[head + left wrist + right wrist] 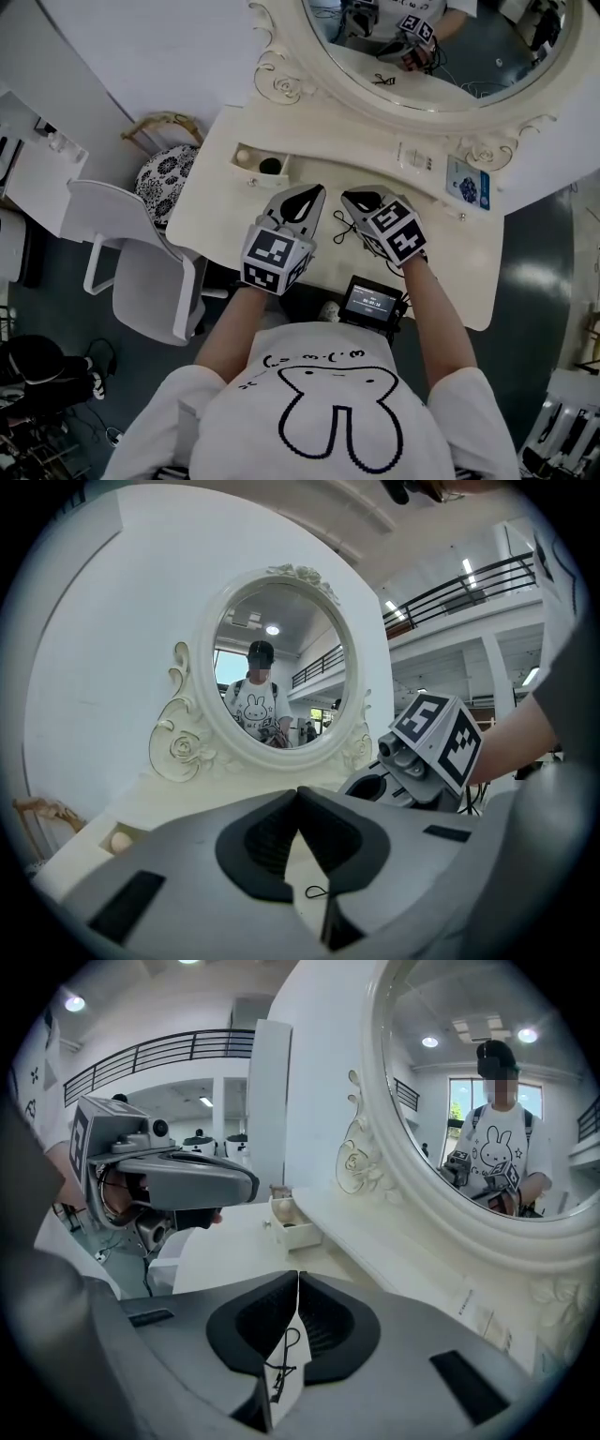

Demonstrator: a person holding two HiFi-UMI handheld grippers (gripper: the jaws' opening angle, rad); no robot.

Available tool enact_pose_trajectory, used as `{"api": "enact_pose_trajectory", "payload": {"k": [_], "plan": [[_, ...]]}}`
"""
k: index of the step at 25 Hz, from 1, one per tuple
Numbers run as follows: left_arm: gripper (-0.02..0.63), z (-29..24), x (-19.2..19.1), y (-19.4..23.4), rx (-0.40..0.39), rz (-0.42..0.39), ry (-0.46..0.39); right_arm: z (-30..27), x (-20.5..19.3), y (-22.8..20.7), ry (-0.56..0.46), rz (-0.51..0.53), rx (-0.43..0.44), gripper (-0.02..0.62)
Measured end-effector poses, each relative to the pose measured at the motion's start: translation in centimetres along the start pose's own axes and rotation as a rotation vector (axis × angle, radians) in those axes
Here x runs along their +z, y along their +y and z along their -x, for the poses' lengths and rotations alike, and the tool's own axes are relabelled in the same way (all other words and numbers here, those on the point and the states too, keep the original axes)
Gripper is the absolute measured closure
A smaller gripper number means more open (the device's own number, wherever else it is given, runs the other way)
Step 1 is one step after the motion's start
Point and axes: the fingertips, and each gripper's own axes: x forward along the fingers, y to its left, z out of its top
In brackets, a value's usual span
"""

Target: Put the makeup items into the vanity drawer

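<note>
My left hand-held gripper (310, 198) hovered over the cream tabletop (225, 211) with its jaws closed together and nothing between them. My right hand-held gripper (354, 201) was just beside it, also closed. A thin black wiry item (341, 228) lay on the tabletop between the two; I could not tell if the right one pinched it. The small vanity drawer (253, 176) stood open below the mirror (441, 56), with a pale round item (246, 157) and a dark item (271, 166) inside.

Vanity top (220, 202) smooth cream paint, low sheen; mirror (450, 37) glossy glass; left tool (298, 791), right tool (298, 1275) matt grey plastic.
</note>
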Motion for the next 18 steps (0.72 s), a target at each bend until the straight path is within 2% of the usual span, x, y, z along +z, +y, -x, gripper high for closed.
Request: {"api": "enact_pose_trajectory", "payload": {"k": [8, 13, 18], "plan": [[0.603, -0.7, -0.8, -2.6, -0.015, -0.004, 0.016, 1.1, -4.6, 1.0, 0.104, -0.028, 0.042, 0.455], [0.603, -0.8, -1.8, -3.5, -0.017, 0.002, 0.038, 1.5, -8.4, 1.6, 0.192, -0.044, 0.047, 0.453], [0.604, -0.9, -2.8, -4.4, -0.023, 0.005, 0.061, 1.7, -10.9, 2.1, 0.222, -0.06, 0.057, 0.469]]}}
